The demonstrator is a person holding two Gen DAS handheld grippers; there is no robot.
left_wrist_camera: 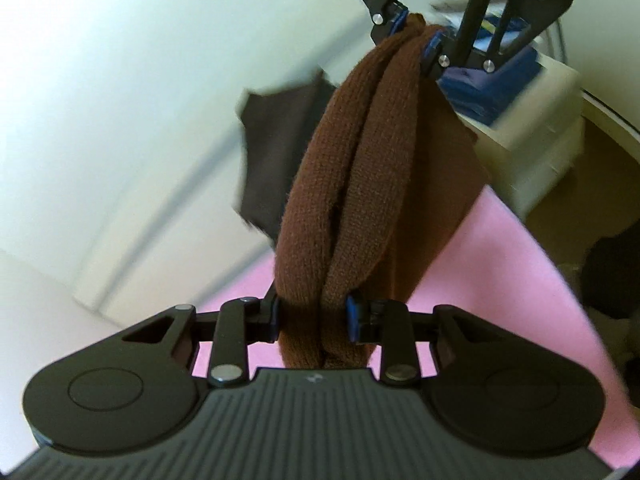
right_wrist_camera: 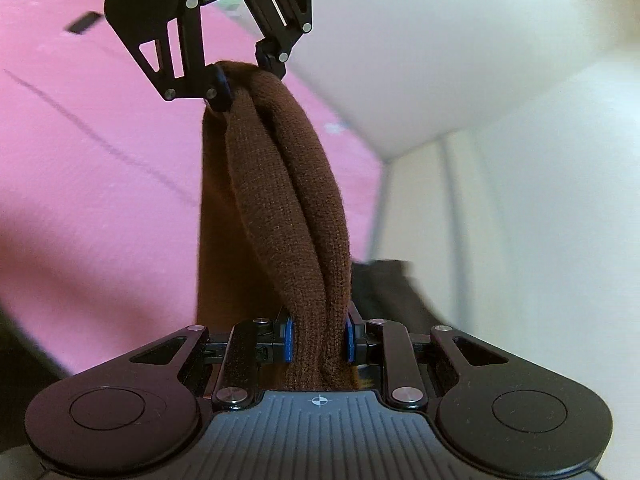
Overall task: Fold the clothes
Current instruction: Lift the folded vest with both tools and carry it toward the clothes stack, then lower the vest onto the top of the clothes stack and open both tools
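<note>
A brown knitted garment (left_wrist_camera: 360, 184) is stretched in the air between the two grippers, above a pink surface (left_wrist_camera: 500, 288). The left gripper (left_wrist_camera: 316, 316) is clamped on one bunched end – the right gripper (right_wrist_camera: 318, 338), facing it, is pinched tight on the other.

bright, blurred background, fisheye-warped edges

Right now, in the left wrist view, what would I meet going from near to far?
Left gripper clamping the brown knitted garment → the garment stretching away → right gripper gripping its far end → folded blue clothes on a white box.
</note>
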